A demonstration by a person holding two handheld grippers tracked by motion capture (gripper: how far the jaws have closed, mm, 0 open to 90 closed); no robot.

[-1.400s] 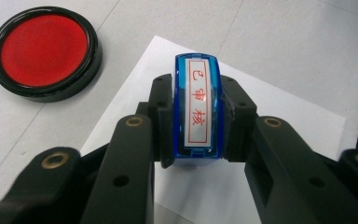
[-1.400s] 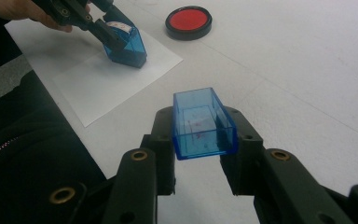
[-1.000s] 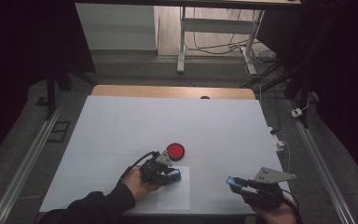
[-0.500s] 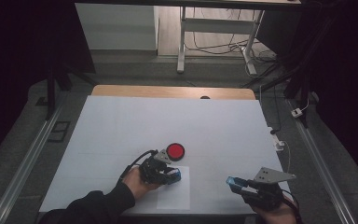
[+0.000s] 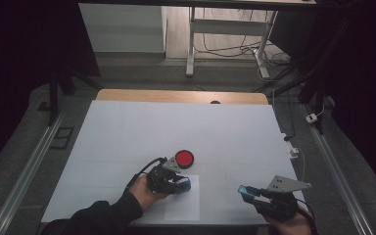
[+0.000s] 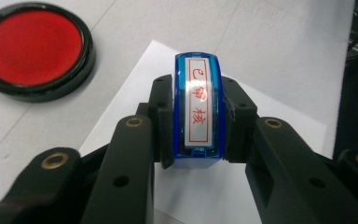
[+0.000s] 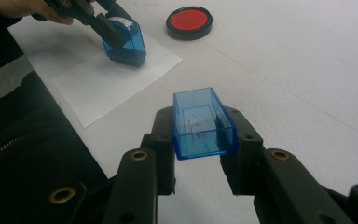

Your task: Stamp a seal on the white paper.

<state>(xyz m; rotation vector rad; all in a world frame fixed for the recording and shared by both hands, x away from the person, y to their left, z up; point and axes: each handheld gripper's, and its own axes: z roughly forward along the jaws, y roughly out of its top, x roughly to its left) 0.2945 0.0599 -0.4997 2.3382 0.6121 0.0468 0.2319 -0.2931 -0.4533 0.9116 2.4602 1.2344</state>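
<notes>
The left gripper pinches a blue stamp between its jaws, the stamp's base resting on the white sheet of paper near the sheet's far edge. The stamp's long axis runs away from the left gripper's camera, its label with red characters facing up. The red ink pad sits on the table just beyond the paper, close to this gripper. The right gripper clamps the stamp's clear blue cap, open end toward the stamp (held off to the right of the sheet, well apart). My guess is that the cap must travel leftward across the paper to meet the stamp, so the right hand has farther to go
</notes>
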